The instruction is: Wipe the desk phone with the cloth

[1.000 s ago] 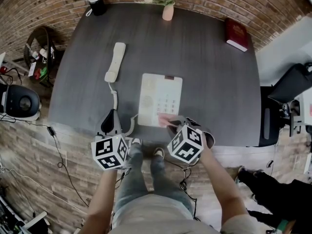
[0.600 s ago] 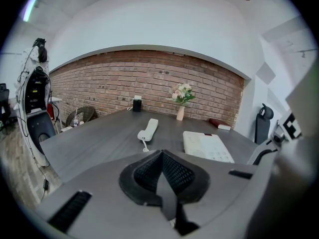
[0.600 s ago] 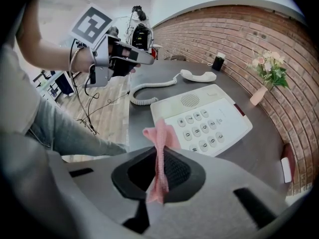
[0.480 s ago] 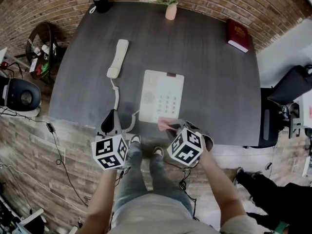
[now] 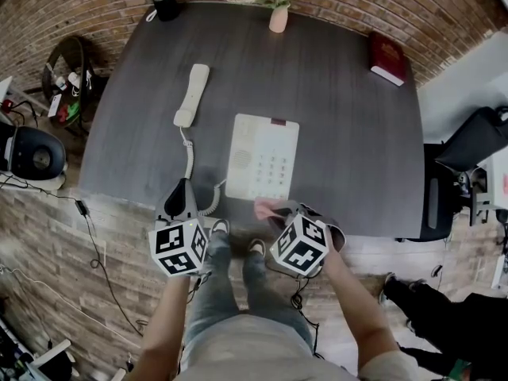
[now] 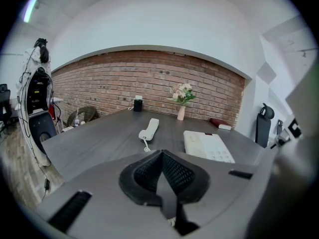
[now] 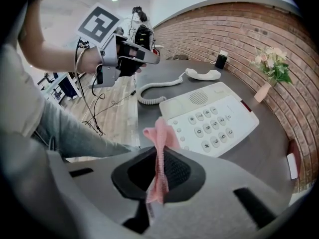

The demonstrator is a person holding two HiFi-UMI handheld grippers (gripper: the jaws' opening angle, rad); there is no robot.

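The desk phone point(image 5: 263, 159) is a cream plastic slab with rounded corners, a round speaker grille at its left and a grid of pale round keys at its right. It lies flat near the front edge of the dark wood-grain table point(image 5: 349, 133). Its handset point(image 5: 190, 95) is off the cradle and lies on the table to the left, joined to the base by a coiled cord point(image 5: 208, 201). The cloth point(image 7: 160, 136) is thin, pink and crumpled. It is pinched between the jaws of the right gripper point(image 7: 159, 166), with a bunched tuft standing out past the ribbed black pads. One second ago the cloth lay on the near right corner of the keypad; it is now drawn back and sits just off the phone's front edge. The left gripper point(image 6: 162, 171) holds the same place at the table's near edge, left of the phone, its jaws pressed together with nothing between them. A pink vase point(image 5: 278, 18) of flowers and a red book point(image 5: 386, 56) stand at the far side.
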